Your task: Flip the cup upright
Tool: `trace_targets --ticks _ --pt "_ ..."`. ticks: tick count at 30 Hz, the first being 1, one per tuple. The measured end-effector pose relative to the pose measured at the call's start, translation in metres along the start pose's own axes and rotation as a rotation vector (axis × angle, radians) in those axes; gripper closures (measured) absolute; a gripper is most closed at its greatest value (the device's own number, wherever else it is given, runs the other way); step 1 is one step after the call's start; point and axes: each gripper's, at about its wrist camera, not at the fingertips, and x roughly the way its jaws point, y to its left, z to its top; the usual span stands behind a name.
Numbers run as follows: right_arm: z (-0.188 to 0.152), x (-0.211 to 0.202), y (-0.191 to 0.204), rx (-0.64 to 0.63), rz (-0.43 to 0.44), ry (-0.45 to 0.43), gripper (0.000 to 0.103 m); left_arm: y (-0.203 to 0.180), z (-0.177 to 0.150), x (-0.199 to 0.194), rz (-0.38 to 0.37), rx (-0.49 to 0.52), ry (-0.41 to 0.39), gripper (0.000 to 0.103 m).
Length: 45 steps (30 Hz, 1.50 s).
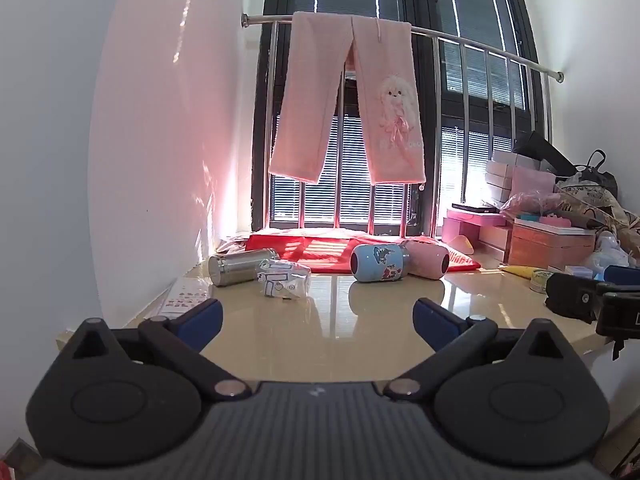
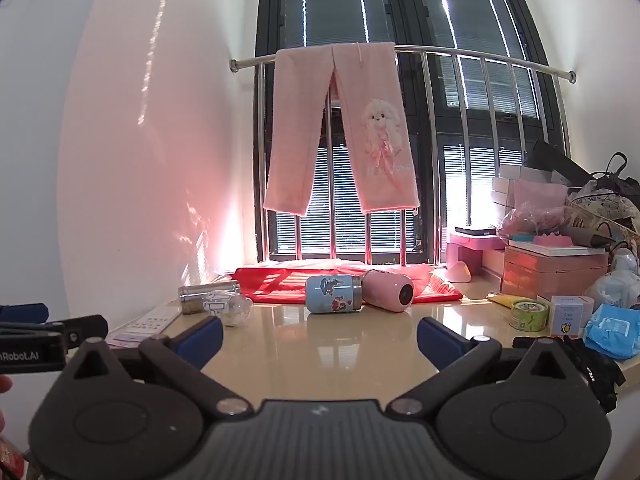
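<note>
We are at the approach: four cups lie on their sides at the far end of the table [image 1: 320, 344], steel cup [image 1: 240, 266], clear printed cup [image 1: 285, 279], blue cup [image 1: 378, 262], pink cup [image 1: 426, 259]. Our left gripper [image 1: 318, 314] and right gripper [image 2: 320, 334] hang spread, empty, well short of them. Next we must pick one, reach and close across its body.

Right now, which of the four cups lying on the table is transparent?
The clear plastic cup with blue drawings, second from the left. The steel cup beside it is metal, the blue cup and pink cup are opaque.
</note>
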Motion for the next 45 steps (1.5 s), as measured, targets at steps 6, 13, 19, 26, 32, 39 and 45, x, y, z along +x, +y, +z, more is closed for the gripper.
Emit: trace_targets --ticks 6,13,19,26,32,39,45 --pt "-0.0003 -0.0005 0.0001 0.000 0.000 0.000 0.000 0.0033 -0.0012 0.0011 0.001 0.000 0.000 0.000" --pt "-0.0003 -0.0009 0.0003 0.001 -0.002 0.001 0.000 0.0037 -0.0010 0.0009 0.000 0.000 0.000 0.000" --pt "-0.0022 -0.0009 -0.0011 0.000 0.001 -0.001 0.000 0.0035 -0.0007 0.0008 0.000 0.000 0.000 0.000" --pt "-0.0020 -0.0015 -0.0011 0.001 0.001 0.000 0.000 0.0032 -0.0010 0.0023 -0.003 0.001 0.002 0.000" --pt "-0.0021 -0.0011 -0.0013 0.000 0.000 0.000 0.000 0.0029 -0.0005 0.0029 -0.003 0.002 -0.002 0.000" --pt "-0.0020 -0.0014 -0.0011 -0.001 0.002 -0.001 0.000 0.0030 -0.0002 0.0023 -0.003 0.002 -0.002 0.000" --pt "-0.0022 -0.0015 -0.0012 -0.001 0.001 -0.001 0.000 0.0029 -0.0003 0.0023 -0.003 0.002 -0.002 0.000"
